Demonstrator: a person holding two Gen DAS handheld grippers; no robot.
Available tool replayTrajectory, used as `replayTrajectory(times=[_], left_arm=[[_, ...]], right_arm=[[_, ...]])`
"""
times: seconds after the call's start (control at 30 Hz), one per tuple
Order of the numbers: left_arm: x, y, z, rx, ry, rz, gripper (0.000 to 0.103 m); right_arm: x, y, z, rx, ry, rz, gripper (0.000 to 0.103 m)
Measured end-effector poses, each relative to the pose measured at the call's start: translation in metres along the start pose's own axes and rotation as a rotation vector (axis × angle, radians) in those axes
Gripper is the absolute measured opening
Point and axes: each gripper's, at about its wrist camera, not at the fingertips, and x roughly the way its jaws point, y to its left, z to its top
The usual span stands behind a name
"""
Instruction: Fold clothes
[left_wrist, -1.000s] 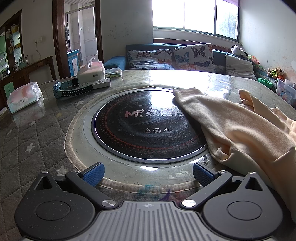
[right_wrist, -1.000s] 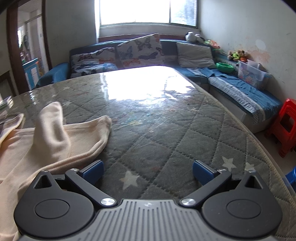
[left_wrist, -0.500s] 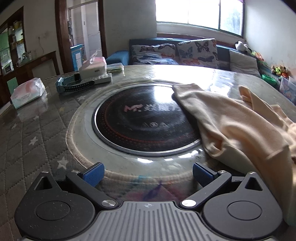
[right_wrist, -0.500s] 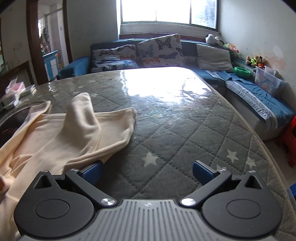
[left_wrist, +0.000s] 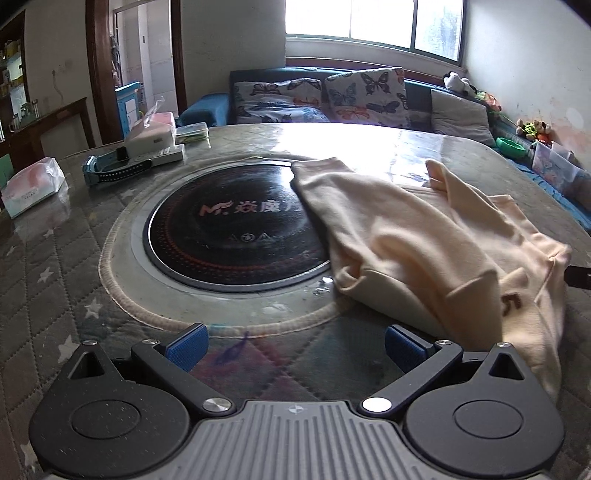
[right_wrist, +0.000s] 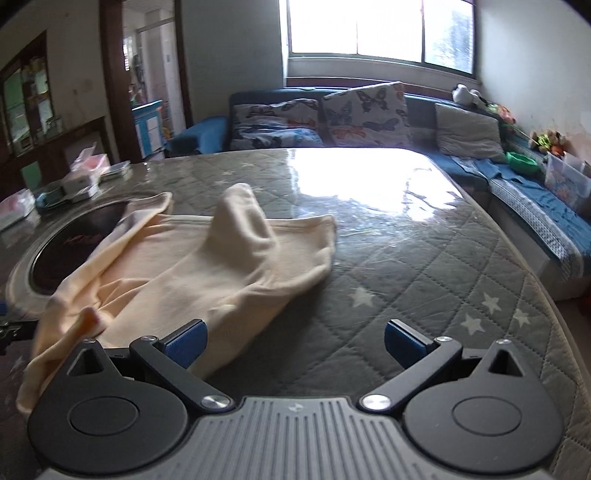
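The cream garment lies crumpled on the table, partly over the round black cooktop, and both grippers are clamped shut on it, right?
Not quite. The cream garment does lie crumpled on the table, partly over the round black cooktop, but neither gripper is clamped on it. In the wrist views the left gripper and the right gripper are both open, holding nothing.

1 garment (left_wrist: 424, 236), 2 butterfly pillows (left_wrist: 365, 96), 1 cooktop (left_wrist: 236, 229).

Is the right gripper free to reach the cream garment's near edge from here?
Probably yes: the right gripper is open, and the cream garment lies just ahead-left on the table, nothing between.
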Motion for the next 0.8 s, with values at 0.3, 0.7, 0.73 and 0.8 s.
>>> replayTrajectory(times=[0.3,0.7,0.73,0.8], left_arm=[[-0.011,-0.009,-0.002,0.003,0.006,-0.036,0.103],[-0.018,-0.019,0.017,0.024,-0.020,-0.055,0.103],[-0.017,-0.020,0.020,0.027,-0.025,-0.054,0.103],[-0.016,-0.022,0.027,0.030,-0.031,-0.054,0.103]], right_arm=[[-0.015,0.018,-0.006,-0.061,-0.025,0.044,0.103],[-0.015,0.030,0.003,-0.115,-0.033,0.063,0.099],[-0.014,0.031,0.005,-0.120,-0.036,0.064,0.097],[-0.012,0.032,0.009,-0.128,-0.040,0.067,0.093]])
